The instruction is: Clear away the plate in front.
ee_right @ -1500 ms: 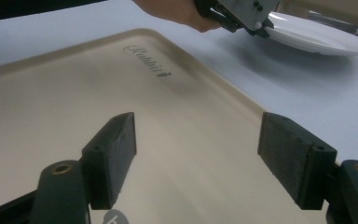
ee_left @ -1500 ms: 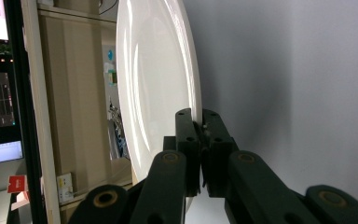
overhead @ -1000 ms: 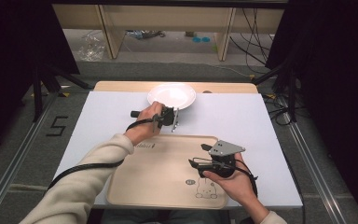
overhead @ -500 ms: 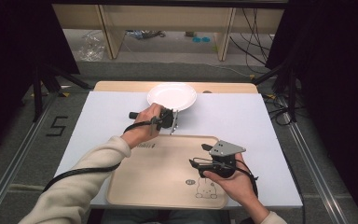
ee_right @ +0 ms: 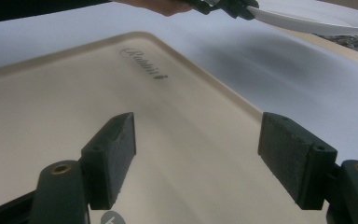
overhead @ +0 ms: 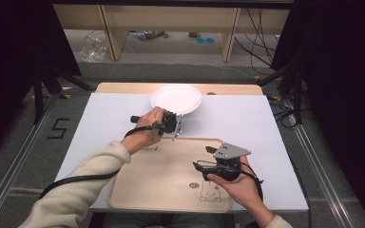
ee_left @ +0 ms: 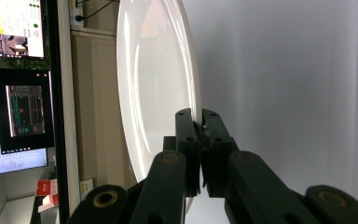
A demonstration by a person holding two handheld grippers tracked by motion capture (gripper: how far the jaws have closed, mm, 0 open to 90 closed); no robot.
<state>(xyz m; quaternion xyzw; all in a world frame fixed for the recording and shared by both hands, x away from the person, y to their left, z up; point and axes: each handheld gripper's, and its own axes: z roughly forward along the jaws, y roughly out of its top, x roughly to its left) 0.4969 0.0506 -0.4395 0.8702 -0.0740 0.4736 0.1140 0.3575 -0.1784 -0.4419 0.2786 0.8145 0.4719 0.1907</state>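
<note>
Tabletop items number two: one white plate (overhead: 176,99) and one beige tray (overhead: 166,180) printed with a small rabbit drawing and the word "Rabbit". Both sit on a white sheet (overhead: 104,118) covering the wooden table (overhead: 123,87). The plate lies at the far edge of the sheet, beyond the tray and apart from it. The left gripper (overhead: 175,127) reaches toward the plate's near rim; in the left gripper view its two black jaws are clamped together on that rim (ee_left: 196,122), the plate's white bowl rising behind them. The right gripper (overhead: 200,166) hovers over the tray's right part, held by the person's right hand (overhead: 233,183). In the right gripper view its jaws stand wide apart, gripping nothing, with the tray surface (ee_right: 135,140) beneath them.
</note>
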